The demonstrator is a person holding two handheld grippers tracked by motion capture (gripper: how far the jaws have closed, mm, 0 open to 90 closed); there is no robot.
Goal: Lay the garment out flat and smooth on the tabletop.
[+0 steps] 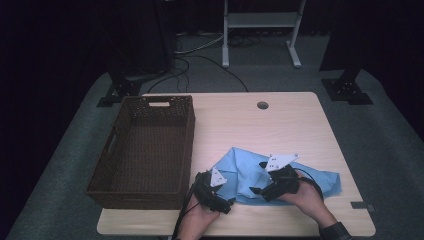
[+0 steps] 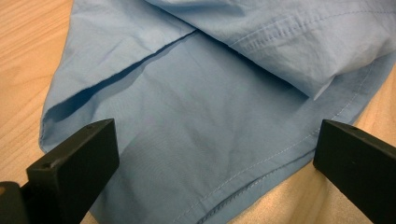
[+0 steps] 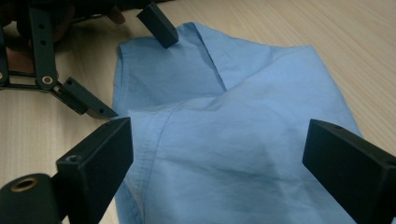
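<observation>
— Your left gripper (image 1: 220, 192) sits at the near left corner of the blue cloth (image 1: 280, 175), right? How do its jaws stand?

— Spread wide. In the left gripper view you have one black jaw at each side of the frame, and the blue cloth (image 2: 210, 116) lies flat on the table between them, hem towards you. Nothing is pinched.

— And your right gripper (image 1: 262, 182)?

— Released as well. In the right gripper view your two jaws stand far apart with the blue cloth (image 3: 243, 135) lying between them, a fold running across it. You can also see your left gripper (image 3: 135, 65) farther off in that view, at the cloth's far edge, one jaw touching the fabric, the other over bare wood just beside it.

— Where does the cloth lie on the table (image 1: 280, 120)?

— On the near half, right of centre, crumpled and partly folded over itself. Your hands come in from the near edge, one to each side of it.

— What else is near you?

— A brown wicker basket (image 1: 112, 165) stands on the left part of the table, just beside your left gripper, apart from the cloth. A round hole (image 1: 262, 105) sits near the table's far edge.
</observation>
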